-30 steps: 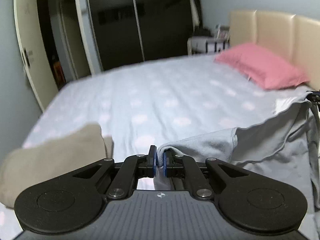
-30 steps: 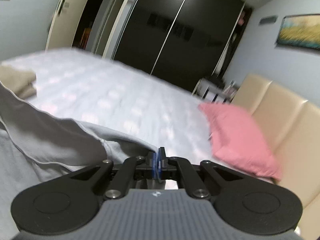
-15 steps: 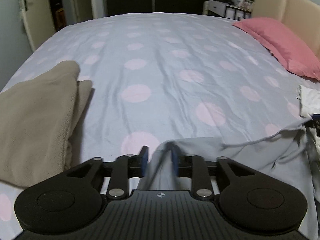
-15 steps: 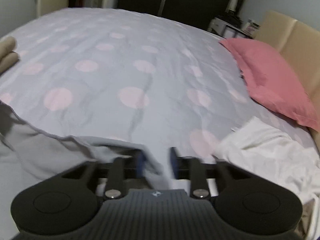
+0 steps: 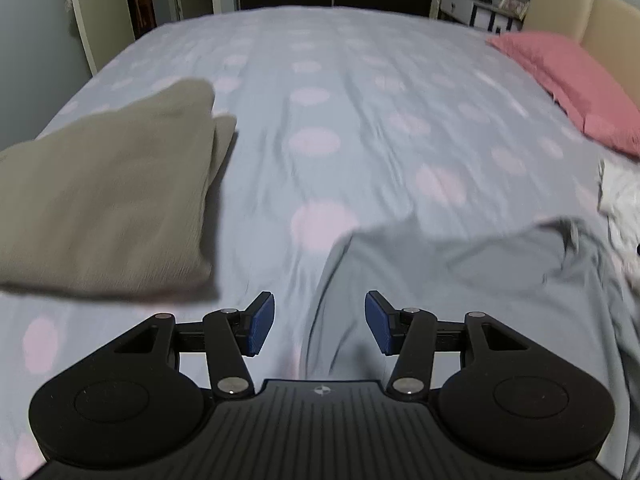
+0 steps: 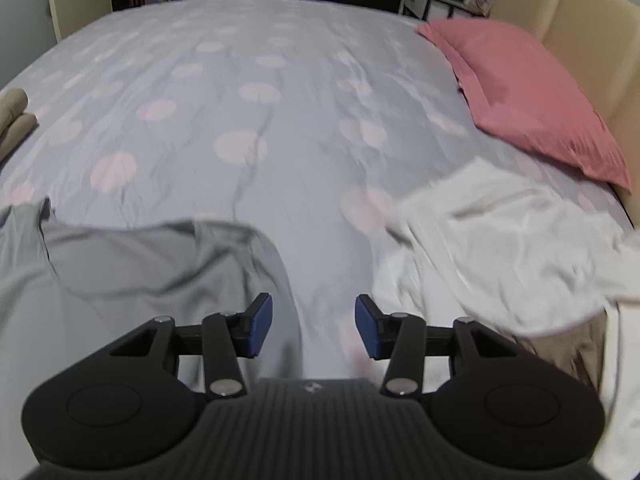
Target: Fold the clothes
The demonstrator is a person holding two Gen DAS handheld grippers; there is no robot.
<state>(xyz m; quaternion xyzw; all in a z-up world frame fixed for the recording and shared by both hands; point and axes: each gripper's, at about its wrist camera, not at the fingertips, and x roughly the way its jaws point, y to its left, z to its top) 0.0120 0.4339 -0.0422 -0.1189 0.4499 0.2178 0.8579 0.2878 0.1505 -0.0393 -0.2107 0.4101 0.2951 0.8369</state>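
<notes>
A light grey garment [image 5: 460, 264] lies spread on the bed, its left edge running under my left gripper [image 5: 319, 322], which is open and holds nothing. The same garment shows in the right wrist view [image 6: 132, 276], its right edge beneath my right gripper [image 6: 314, 326], also open and empty. The blue pads [image 5: 262, 322] stand wide apart over the cloth. A folded beige garment [image 5: 104, 196] lies to the left. A crumpled white garment [image 6: 500, 248] lies to the right.
The bed sheet [image 5: 320, 92] is pale blue with pink dots. A pink pillow [image 6: 520, 92] rests against a beige headboard [image 6: 576, 12]. A dark wardrobe, a door [image 5: 80, 8] and a small shelf unit [image 5: 476, 8] stand beyond the bed.
Both grippers went from shut on the grey garment held up, lowered to the bed, and opened. The garment has dropped flat onto the sheet.
</notes>
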